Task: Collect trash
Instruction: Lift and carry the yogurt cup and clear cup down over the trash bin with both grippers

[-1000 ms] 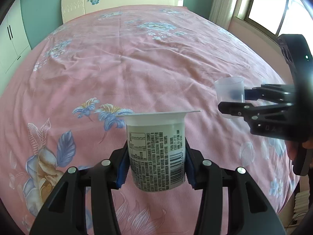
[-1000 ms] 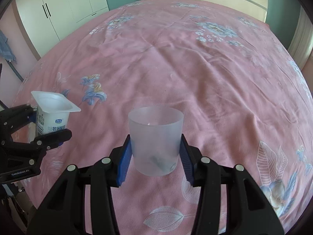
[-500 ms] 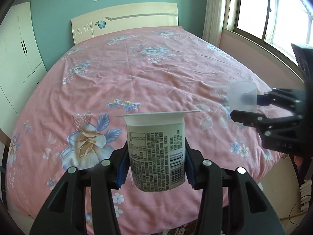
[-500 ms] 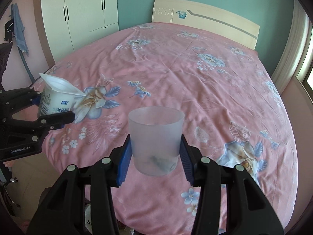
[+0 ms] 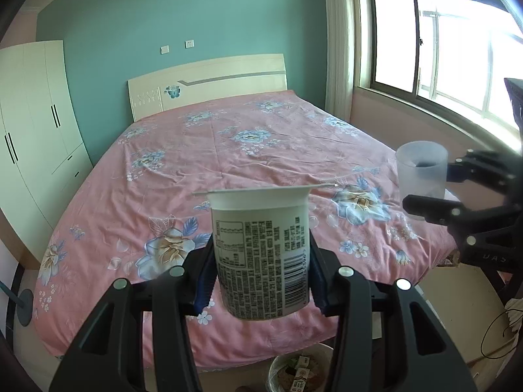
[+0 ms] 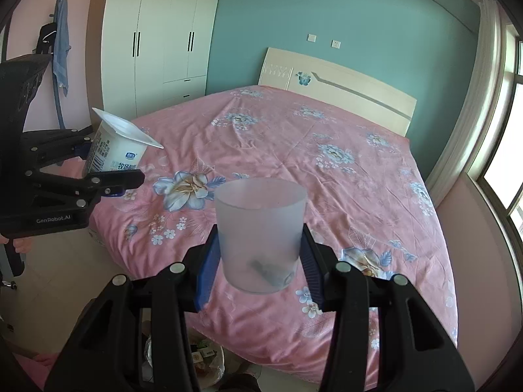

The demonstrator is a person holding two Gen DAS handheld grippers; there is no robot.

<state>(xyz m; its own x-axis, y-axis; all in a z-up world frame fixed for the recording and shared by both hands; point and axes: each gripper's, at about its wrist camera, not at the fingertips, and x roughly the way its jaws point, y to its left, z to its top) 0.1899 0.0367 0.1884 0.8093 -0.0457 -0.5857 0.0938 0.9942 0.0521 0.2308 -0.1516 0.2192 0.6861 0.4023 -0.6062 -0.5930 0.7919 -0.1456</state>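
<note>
Both grippers have pulled back off the pink floral bed, left gripper pinching an upright white yogurt cup, right gripper a frosted plastic cup, above the floor bin at its foot.

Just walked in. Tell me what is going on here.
A person is clearing trash off the bed with a pair of tongs in each hand. The left tongs are clamped on a white yogurt cup, the right tongs on a frosted plastic cup. Both cups hang in the air at the foot of the bed, above a trash bin on the floor.
</note>
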